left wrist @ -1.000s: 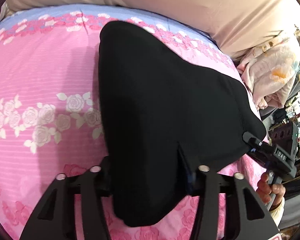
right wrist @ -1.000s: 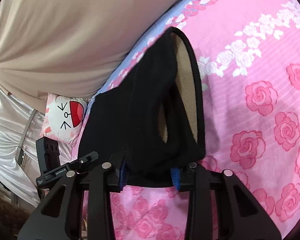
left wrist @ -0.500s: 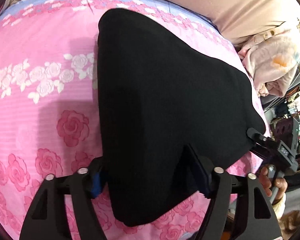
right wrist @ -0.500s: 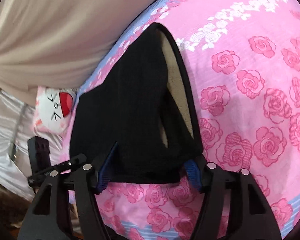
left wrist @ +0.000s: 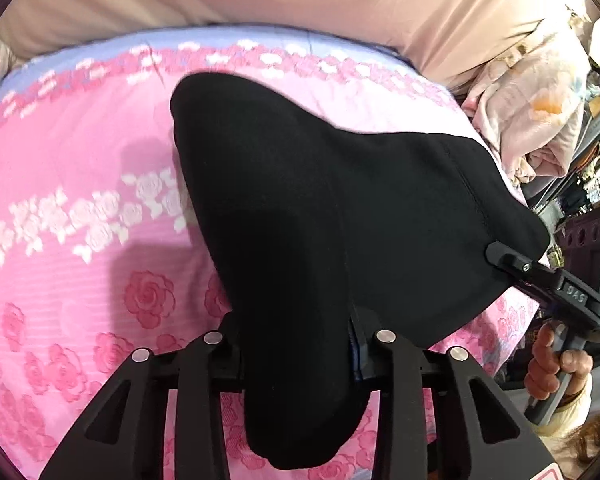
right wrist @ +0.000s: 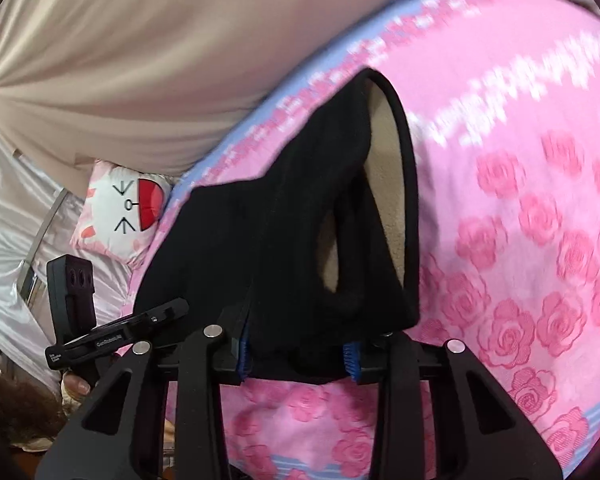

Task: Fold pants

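Both sets of jaws had just closed again on the black pants (left wrist: 300, 208), left gripper (left wrist: 296, 354) and right gripper (right wrist: 298, 354) each clenching a near edge lifted off the bed (left wrist: 80, 280), so folding looked begun, not finished.

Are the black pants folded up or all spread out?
Folded, at least once. The pants lie doubled in layers, their tan lining showing at the open waist, on the pink bedspread.

Matt black knit pants (left wrist: 340, 208), seemingly fleecy lining, woven floral bedspread (left wrist: 80, 240)
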`<state>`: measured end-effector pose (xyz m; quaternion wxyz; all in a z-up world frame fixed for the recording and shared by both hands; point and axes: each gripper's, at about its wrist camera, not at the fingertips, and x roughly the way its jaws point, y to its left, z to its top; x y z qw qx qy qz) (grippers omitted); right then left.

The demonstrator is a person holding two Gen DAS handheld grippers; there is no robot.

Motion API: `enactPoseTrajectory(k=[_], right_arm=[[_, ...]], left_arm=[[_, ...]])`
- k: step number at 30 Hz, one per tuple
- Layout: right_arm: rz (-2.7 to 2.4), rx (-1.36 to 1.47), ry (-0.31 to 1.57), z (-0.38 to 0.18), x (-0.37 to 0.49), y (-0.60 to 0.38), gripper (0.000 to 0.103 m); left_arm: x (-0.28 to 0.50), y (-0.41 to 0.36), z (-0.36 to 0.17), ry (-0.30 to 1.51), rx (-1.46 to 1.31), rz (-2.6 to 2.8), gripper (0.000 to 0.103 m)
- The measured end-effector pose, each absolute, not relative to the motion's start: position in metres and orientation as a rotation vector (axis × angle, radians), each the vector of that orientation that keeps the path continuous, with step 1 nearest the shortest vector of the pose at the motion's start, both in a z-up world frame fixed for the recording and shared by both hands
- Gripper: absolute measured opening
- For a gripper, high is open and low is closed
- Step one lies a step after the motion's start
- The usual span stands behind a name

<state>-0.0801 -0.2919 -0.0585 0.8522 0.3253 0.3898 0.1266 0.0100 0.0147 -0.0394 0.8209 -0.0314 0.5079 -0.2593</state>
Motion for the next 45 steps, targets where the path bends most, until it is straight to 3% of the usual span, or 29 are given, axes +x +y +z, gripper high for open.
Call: enactPoseTrajectory(k=[4, 10, 18, 35, 45], right_arm=[[0.273, 0.651, 0.796, -0.044, -0.080, -0.285, 0.033], [0.228, 0.679, 0.877, -0.079, -0.079, -0.286, 0.033], [0.231, 0.670, 0.862, -0.069, -0.079, -0.286, 0.033], [0.334, 0.526, 0.616, 0.054, -0.054, -0.276, 0.032], [0.369, 0.387, 0.428, 0.126, 0.020, -0.276, 0.032]], left_arm=[[0.006, 0.013, -0.028, 1.050, -0.037, -0.546, 0.030], [0.008, 0.014, -0.055, 1.097, -0.011, -0.503, 0.031], [0.006, 0.015, -0.048, 1.082, -0.025, -0.513, 0.031], [0.012, 0.026, 0.073, 0.813, 0.003, -0.555, 0.030], [0.067, 0.022, 0.143, 0.583, 0.066, -0.510, 0.031]])
